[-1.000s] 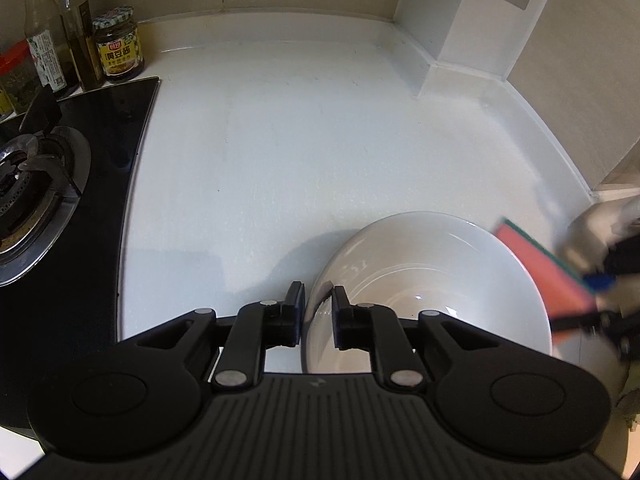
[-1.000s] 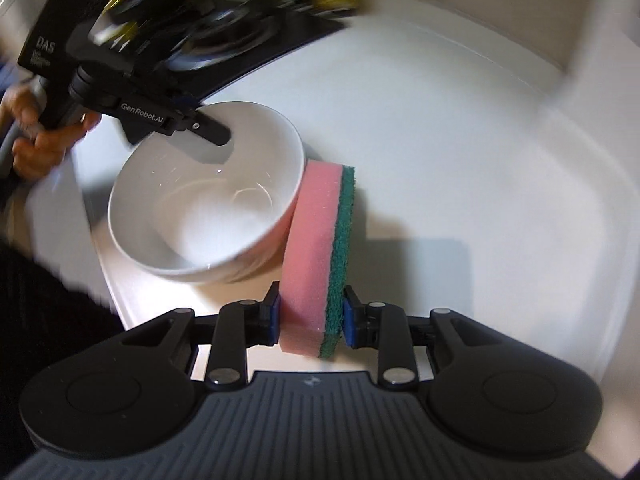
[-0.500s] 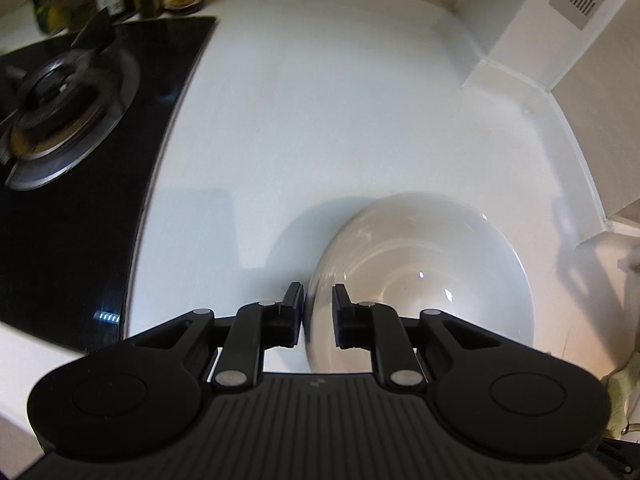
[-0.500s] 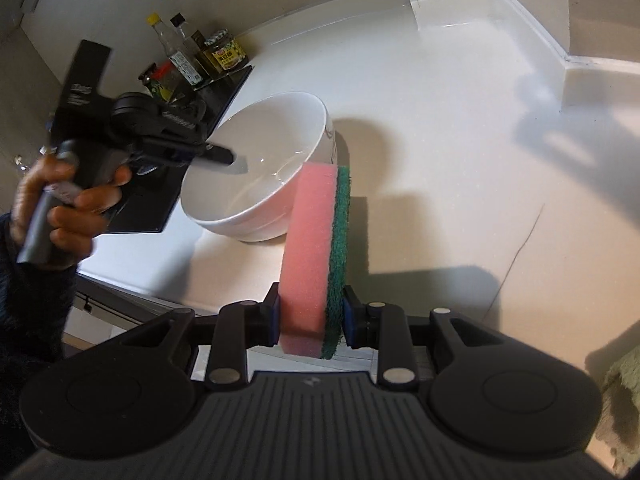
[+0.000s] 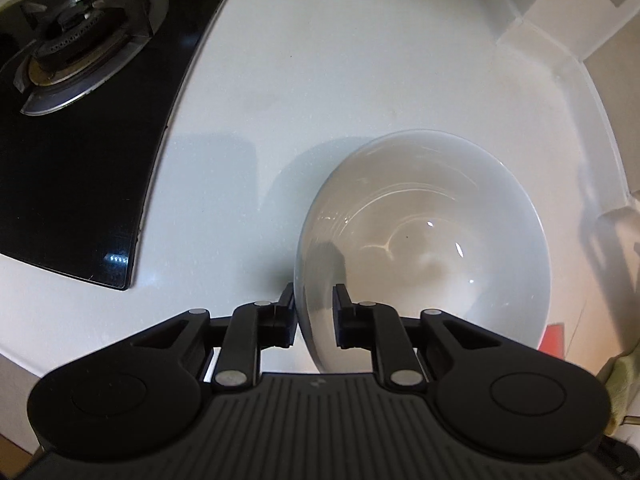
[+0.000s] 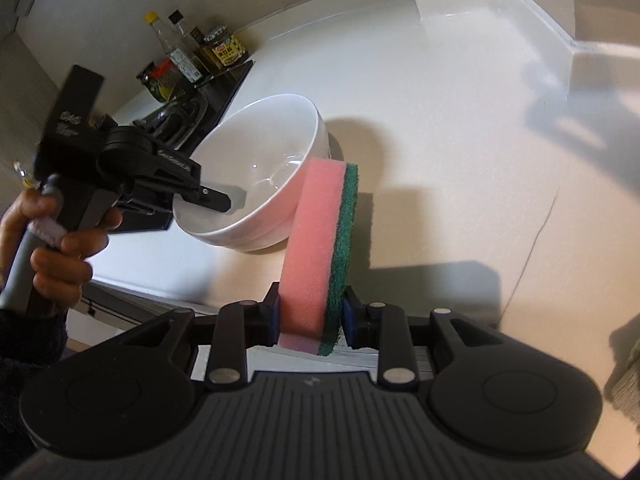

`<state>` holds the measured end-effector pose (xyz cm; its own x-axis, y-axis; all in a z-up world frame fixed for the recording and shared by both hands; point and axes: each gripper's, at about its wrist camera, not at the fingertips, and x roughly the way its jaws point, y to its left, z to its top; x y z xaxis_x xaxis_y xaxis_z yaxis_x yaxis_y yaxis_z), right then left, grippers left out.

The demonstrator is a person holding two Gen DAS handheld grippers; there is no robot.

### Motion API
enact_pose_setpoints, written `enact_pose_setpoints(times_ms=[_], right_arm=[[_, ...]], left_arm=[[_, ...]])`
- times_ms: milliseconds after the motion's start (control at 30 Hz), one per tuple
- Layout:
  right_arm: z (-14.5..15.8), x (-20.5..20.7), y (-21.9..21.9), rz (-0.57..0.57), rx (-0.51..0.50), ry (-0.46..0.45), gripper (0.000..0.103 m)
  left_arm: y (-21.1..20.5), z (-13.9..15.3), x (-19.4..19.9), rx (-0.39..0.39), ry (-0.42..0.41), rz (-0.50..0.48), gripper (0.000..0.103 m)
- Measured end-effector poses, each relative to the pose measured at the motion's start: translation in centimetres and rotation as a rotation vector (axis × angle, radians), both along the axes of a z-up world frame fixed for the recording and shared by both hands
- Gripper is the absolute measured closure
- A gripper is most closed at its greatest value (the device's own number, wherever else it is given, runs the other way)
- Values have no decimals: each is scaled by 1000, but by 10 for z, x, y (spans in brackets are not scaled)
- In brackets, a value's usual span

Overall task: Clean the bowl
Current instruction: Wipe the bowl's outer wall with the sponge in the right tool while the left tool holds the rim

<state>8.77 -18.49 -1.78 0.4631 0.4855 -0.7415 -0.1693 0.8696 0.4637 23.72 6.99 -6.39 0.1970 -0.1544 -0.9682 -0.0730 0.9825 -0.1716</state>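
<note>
bowl [image 5: 424, 248], white and glossy, sits on the pale countertop [image 5: 320, 80], just right of the black glass stove [image 5: 76, 184] and near the counter's front edge. my left gripper [image 5: 314, 312] pinches the bowl's near rim: one finger lies outside the wall, the other inside, and the rim passes between them. seen from the right wrist, the bowl [image 6: 256, 176] is tilted, its mouth turned toward the left gripper [image 6: 212, 200], whose inner finger reaches down into the hollow; whether the base touches the counter there i cannot tell. my left hand [image 6: 52, 240] wraps the gripper's handle at the left edge of that view.

my right gripper [image 6: 310, 316] is clamped on a sponge [image 6: 320, 248] that stands on edge between the fingers, pink foam to the left, green scouring layer to the right. the sponge's far end lies close beside the bowl's outer wall, outside the hollow; contact cannot be judged. in the left wrist view only a small red-pink corner of the sponge [image 5: 554, 336] shows past the bowl's lower right rim.

a gas burner [image 5: 76, 36] sits on the stove. bottles and jars [image 6: 188, 60] stand at the back beside the stove. a cloth [image 5: 620, 376] lies at the right edge of the counter.
</note>
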Motion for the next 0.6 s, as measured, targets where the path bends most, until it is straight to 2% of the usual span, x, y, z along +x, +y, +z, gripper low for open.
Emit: enact_pose_setpoints(times_ms=[133,200,300,400,533,567,600], right_arm=[[-3,-6,13,16,23,-9,77],[-5,-6,23,38,33,-16,77],[-5,-6,33,61,3,-37,77],[-3,-6,31,62,-11,-44,77],[6,3,22,97,-77,-65,77],[10,8,20,110,-110,-77,77],[15,15,17,123,-144,-92,77]], left_arm=[[-7,2,33,96,-76,-53,83],[-9,3,45,99,-100,-73,80],[-1,5,48,55,-104,-69,82],[9,15,29,14,-103,-46,82],[6,23,-7,13,-91,-43,82],[3,21,-12,5,-80,-51,80],[1,21,-19,-14,-87,-47,72]])
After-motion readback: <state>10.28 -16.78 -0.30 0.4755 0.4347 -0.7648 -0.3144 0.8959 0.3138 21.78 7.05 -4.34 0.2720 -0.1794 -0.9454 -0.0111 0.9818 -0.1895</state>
